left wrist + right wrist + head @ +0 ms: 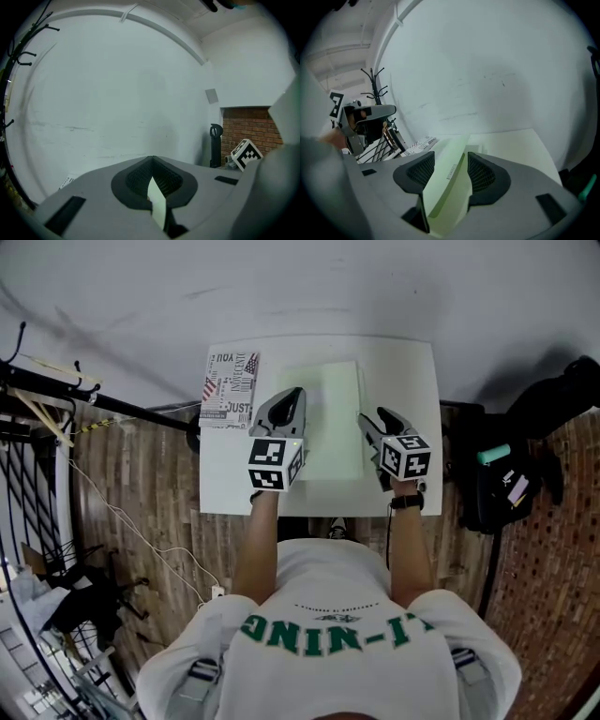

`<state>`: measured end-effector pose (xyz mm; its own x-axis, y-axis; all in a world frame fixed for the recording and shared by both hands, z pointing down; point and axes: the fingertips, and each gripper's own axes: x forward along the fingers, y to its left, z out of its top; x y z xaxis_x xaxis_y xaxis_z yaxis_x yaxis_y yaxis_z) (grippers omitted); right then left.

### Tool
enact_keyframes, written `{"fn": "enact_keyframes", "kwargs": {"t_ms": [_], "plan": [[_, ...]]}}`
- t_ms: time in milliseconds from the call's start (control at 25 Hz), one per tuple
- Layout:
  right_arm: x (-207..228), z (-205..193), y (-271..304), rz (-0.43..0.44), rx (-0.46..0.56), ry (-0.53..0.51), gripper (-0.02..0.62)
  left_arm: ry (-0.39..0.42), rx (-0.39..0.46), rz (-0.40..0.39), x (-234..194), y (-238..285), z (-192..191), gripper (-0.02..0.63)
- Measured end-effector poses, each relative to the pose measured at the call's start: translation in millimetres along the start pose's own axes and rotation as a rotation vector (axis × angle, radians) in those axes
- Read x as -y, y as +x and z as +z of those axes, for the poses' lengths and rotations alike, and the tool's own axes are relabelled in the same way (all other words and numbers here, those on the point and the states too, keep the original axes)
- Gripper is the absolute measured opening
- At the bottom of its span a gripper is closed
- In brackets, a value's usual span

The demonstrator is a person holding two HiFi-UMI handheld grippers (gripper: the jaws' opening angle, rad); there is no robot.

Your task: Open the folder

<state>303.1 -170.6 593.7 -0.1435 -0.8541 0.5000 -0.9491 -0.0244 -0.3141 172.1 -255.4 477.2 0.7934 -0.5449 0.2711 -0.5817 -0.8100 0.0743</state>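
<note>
A pale green folder (330, 413) lies flat in the middle of a white table (408, 371). My left gripper (291, 397) is at the folder's left edge; in the left gripper view (152, 163) its jaws are shut on a thin pale green sheet (157, 202), the folder's cover edge. My right gripper (371, 426) sits at the folder's right edge. In the right gripper view (451, 158) its jaws stand apart with the folder (449, 187) running between them, and the pads (482, 174) do not press on it.
A printed booklet (231, 388) lies at the table's back left corner, beside the folder. A black bag (511, 479) stands on the floor to the right, and a dark rack (47, 385) to the left. A white wall rises behind the table.
</note>
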Motion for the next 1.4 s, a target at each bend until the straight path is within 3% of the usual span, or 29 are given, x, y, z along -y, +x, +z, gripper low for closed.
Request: {"fn": "enact_keyframes", "kwargs": {"t_ms": [240, 520, 920, 1120, 1400], "plan": [[11, -26, 30, 0.141, -0.039, 0.282, 0.319, -0.018, -0.024, -0.017, -18, 15, -9, 0.014], [11, -38, 50, 0.214, -0.106, 0.431, 0.336, -0.043, -0.041, -0.031, -31, 27, -17, 0.014], [2, -38, 67, 0.203, -0.157, 0.478, 0.208, -0.074, -0.028, -0.030, -50, 28, -13, 0.014], [0, -38, 66, 0.176, -0.164, 0.478, 0.103, -0.076, -0.019, -0.026, -56, 22, -13, 0.014], [-13, -32, 56, 0.186, -0.167, 0.480, 0.080, -0.079, 0.002, -0.009, -64, 9, -6, 0.014]]}}
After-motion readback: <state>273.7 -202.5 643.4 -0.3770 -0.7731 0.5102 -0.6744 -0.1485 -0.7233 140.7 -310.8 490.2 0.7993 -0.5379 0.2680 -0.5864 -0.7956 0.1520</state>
